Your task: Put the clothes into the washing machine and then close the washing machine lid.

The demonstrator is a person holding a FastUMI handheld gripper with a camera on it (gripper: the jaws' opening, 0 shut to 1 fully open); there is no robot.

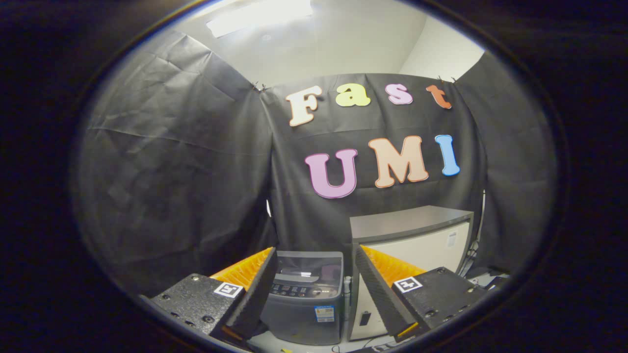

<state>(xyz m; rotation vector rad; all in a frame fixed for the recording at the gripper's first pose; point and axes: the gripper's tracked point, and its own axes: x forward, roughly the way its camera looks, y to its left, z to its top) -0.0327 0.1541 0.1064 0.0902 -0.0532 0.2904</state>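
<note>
The gripper [314, 289] hangs wide open, holding nothing, with the closed washing machine [306, 299] beyond its fingers, beside a cabinet [417, 235].

The gripper [314, 289] is showing black, speckled fingers [255, 294] with orange ribbed backing, and each is wearing 1 small white square tag with a black mark. Its jaws are standing apart. The washing machine [306, 301] beyond them is showing dark grey. The cabinet [422, 240] beside it is showing a cream front under a grey top.

Ahead of you black cloth walls [171, 162] hang below a lit white ceiling [319, 44]; a grey-topped white cabinet [417, 235] stands far right.
</note>
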